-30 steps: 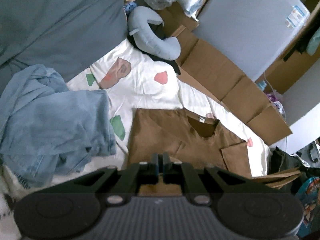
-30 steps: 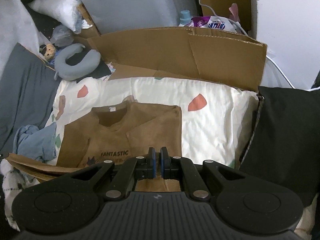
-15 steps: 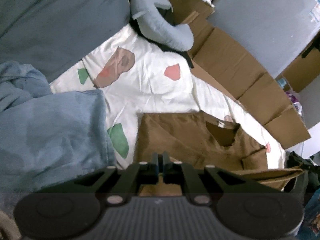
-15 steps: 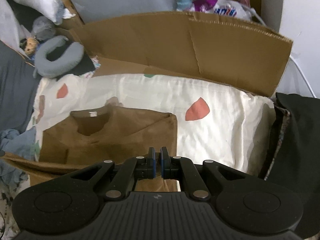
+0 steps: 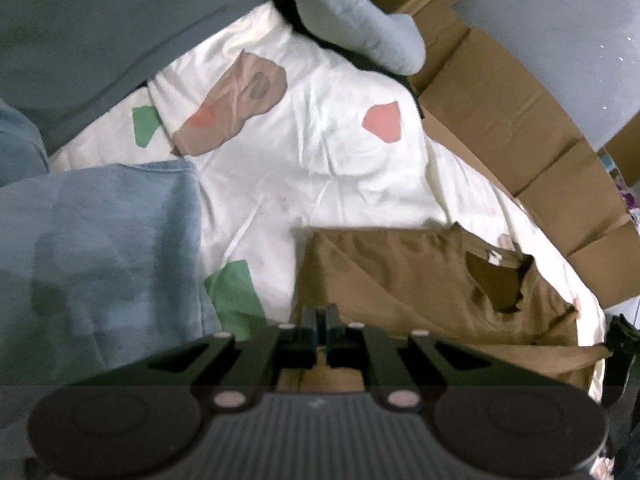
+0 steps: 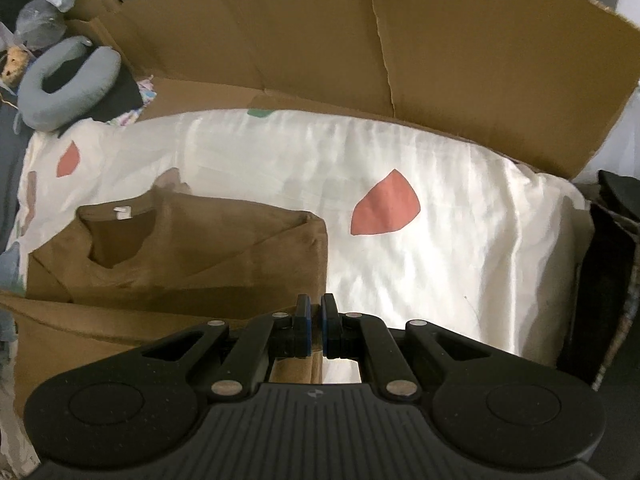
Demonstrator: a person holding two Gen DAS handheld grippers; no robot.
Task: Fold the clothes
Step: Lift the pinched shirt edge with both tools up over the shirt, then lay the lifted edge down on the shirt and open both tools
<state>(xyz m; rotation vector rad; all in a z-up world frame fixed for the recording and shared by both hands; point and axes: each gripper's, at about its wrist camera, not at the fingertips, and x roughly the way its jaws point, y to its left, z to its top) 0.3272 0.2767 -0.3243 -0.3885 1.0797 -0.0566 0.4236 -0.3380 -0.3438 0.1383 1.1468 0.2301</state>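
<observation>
Each pinching a corner of the brown shirt's hem, the left claw (image 5: 320, 322) and right claw (image 6: 316, 318) carry it over the brown shirt (image 6: 224, 248) lying on the white bedsheet (image 6: 440, 264), sleeves already tucked in, so the lengthwise fold looks half done, with laying down and smoothing left.

Shirt (image 5: 400, 276): lies on the bed sheet (image 5: 320, 160), collar toward the cardboard, its near hem lifted over the body.
Left gripper (image 5: 320, 330): at the shirt's near left corner, jaws closed on the hem.
Right gripper (image 6: 316, 330): at the shirt's near right corner, jaws closed on the hem.
Jeans (image 5: 100, 260): heaped on the sheet, left of the shirt.
Cardboard (image 6: 360, 40): stands along the sheet's far edge, behind the shirt.
Neck pillow (image 6: 64, 84): beyond the sheet's far left corner, beside the cardboard.
</observation>
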